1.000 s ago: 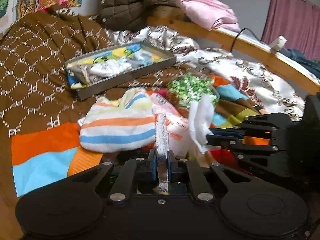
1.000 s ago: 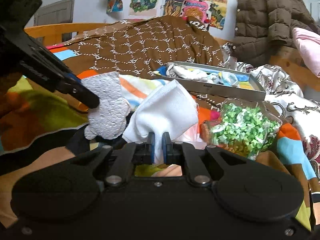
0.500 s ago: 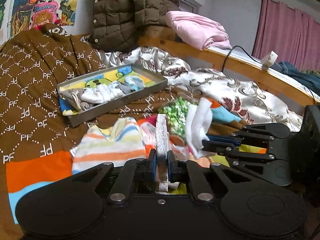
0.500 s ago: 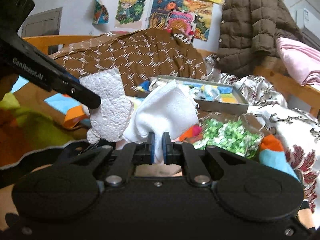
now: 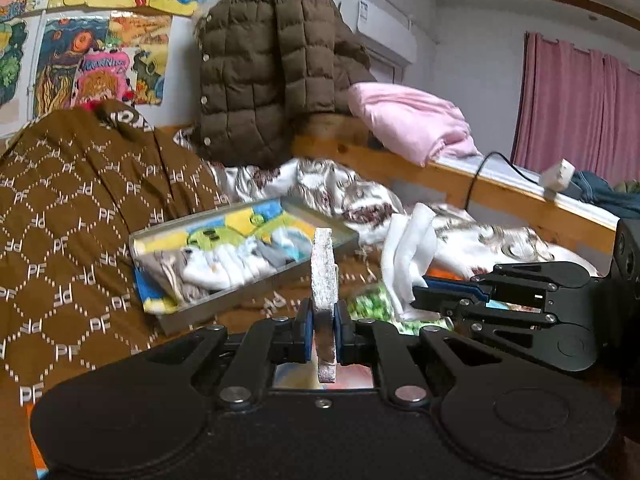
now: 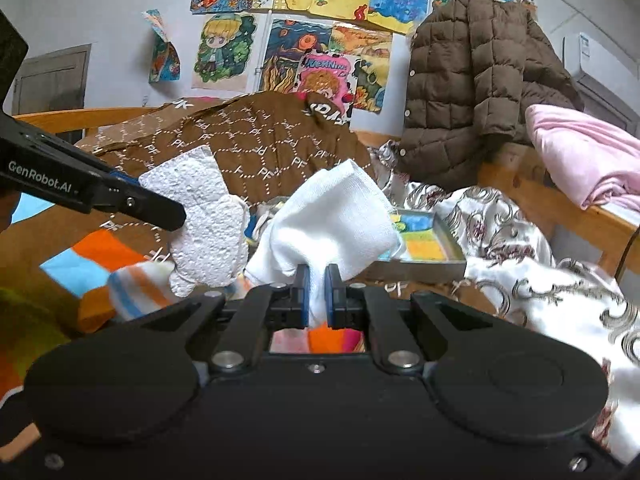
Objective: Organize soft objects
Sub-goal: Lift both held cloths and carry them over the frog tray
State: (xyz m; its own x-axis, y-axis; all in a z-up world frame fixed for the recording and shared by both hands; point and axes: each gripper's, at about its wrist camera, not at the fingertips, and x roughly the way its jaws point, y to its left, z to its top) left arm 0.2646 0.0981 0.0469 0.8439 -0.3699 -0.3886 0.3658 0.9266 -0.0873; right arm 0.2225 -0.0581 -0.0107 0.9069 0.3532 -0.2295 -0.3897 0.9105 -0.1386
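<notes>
The bed (image 5: 72,216), spread with a brown patterned blanket (image 6: 256,140) and a white floral quilt (image 6: 552,292), fills both views, its wooden rail (image 5: 516,196) running along the far edge under a brown padded jacket (image 5: 264,72) and pink bedding (image 5: 408,120). A grey tray (image 5: 256,285) of small socks lies tilted on the blanket, near both claws. A striped garment (image 6: 136,288) lies lower left in the right view. The right claw (image 6: 316,294) is clamped on a white cloth (image 6: 332,216), held up in open air just before the tray's rim. The left claw (image 5: 323,322) pinches a white textured sponge piece (image 5: 324,268) edge-on, beside the cloth without touching.
</notes>
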